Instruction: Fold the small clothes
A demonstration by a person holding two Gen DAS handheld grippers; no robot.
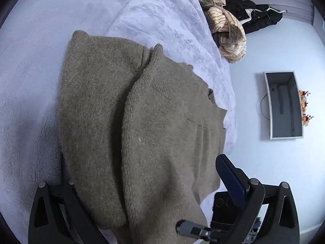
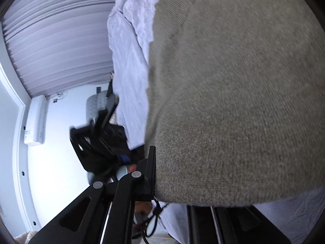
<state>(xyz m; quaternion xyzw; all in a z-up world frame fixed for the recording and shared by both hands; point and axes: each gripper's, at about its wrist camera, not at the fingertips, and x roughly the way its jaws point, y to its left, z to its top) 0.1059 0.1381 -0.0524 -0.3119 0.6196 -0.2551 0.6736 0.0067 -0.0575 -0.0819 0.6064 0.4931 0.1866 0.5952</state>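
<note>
A grey-brown knitted sweater point(image 1: 126, 122) lies on the white bed, partly folded, with one layer lapped over another. My left gripper point(image 1: 146, 174) is open; its right finger point(image 1: 229, 179) shows bare beside the sweater's edge, and the left finger is hidden under the knit. In the right wrist view the sweater point(image 2: 233, 101) fills the frame, draped over my right gripper point(image 2: 199, 174). Only its left finger point(image 2: 150, 170) shows, pressed against the fabric edge; the other finger is hidden. The left gripper point(image 2: 101, 122) shows there, blurred.
A rumpled white blanket point(image 1: 162, 20) covers the bed's far part. A pile of striped and beige clothes point(image 1: 225, 30) and a black garment point(image 1: 258, 14) lie beyond it. A wall screen point(image 1: 284, 105) and curtains point(image 2: 56, 40) are in the background.
</note>
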